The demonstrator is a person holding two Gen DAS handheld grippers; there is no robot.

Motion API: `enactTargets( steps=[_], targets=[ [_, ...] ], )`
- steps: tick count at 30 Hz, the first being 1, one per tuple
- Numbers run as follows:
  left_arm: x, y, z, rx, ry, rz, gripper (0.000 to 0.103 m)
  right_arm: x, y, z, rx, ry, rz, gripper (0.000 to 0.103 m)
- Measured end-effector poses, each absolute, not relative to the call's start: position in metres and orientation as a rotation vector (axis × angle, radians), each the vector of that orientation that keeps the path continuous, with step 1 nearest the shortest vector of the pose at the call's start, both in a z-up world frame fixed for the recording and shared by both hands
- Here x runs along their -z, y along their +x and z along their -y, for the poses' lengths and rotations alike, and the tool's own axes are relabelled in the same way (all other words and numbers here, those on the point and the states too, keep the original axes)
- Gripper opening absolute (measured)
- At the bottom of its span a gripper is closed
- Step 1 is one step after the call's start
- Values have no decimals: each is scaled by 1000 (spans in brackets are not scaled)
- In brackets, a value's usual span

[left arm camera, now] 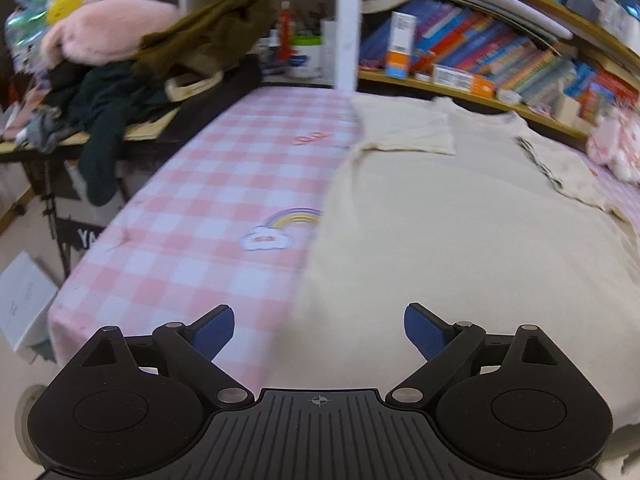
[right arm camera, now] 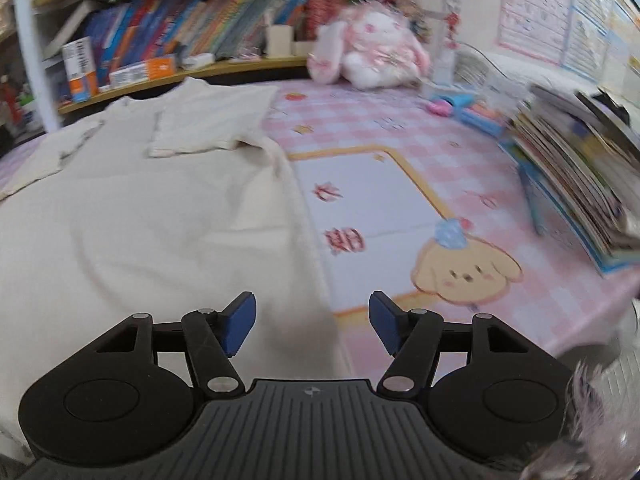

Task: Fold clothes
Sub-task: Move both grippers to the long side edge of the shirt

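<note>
Nearest to us in the left wrist view, the left gripper (left arm camera: 319,330) stands with its blue pads wide apart and nothing between them, above the near left edge of the cream T-shirt (left arm camera: 460,216). In the right wrist view, the right gripper (right arm camera: 312,322) also has its pads parted, less widely, with no cloth between them, over the shirt's near right edge. We see the T-shirt lying flat on the pink checked table cover (left arm camera: 208,184), both sleeves folded inward onto the body. The left view alone shows a rainbow print (left arm camera: 294,216) beside the shirt's left edge, and farther off a heap of dark clothes (left arm camera: 108,108) on a side table, with a pink plush (left arm camera: 108,32) behind it. The right view alone shows a puppy print (right arm camera: 466,270) on the cover, a leaning stack of books (right arm camera: 576,184) at the right, and a pink-and-white plush rabbit (right arm camera: 372,48) at the far edge. Both views show the bookshelf (right arm camera: 192,32) beyond the shirt. The shirt's hem is hidden beneath the gripper bodies in both views, and motion blur leaves the book titles unreadable.
</note>
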State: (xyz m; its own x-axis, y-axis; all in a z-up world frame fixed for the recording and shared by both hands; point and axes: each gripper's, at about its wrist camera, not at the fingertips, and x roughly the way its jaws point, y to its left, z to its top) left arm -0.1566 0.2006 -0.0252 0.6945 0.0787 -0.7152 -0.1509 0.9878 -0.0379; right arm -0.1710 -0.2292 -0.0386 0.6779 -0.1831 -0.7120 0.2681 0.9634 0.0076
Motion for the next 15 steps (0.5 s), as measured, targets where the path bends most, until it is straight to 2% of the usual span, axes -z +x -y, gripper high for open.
enactTargets(
  steps=[1,3,4,6,11,13,15],
  targets=[
    [26,-157,-206,-133,-105,-793,89,40,-172,231,262,119,-795,59],
    [31,-155,-213,-133,-113,-811,75,42,-172,232,263,119,-803,59],
    [35,-155,-215,-133,-112,-823,73,42,-171,232,256,118,-807,59],
    [42,-151,-218,-144,-111,-850,61,45,-168,229,244,107,-822,58],
    [48,-149,-220,-157,-103,-858,54,51,-168,230,273,93,-841,57],
    [48,-153,-220,-159,-97,-855,37,52,-168,234,264,122,-839,57],
    [47,-156,-218,-154,-101,-855,23,51,-168,236,238,134,-839,47]
  ],
)
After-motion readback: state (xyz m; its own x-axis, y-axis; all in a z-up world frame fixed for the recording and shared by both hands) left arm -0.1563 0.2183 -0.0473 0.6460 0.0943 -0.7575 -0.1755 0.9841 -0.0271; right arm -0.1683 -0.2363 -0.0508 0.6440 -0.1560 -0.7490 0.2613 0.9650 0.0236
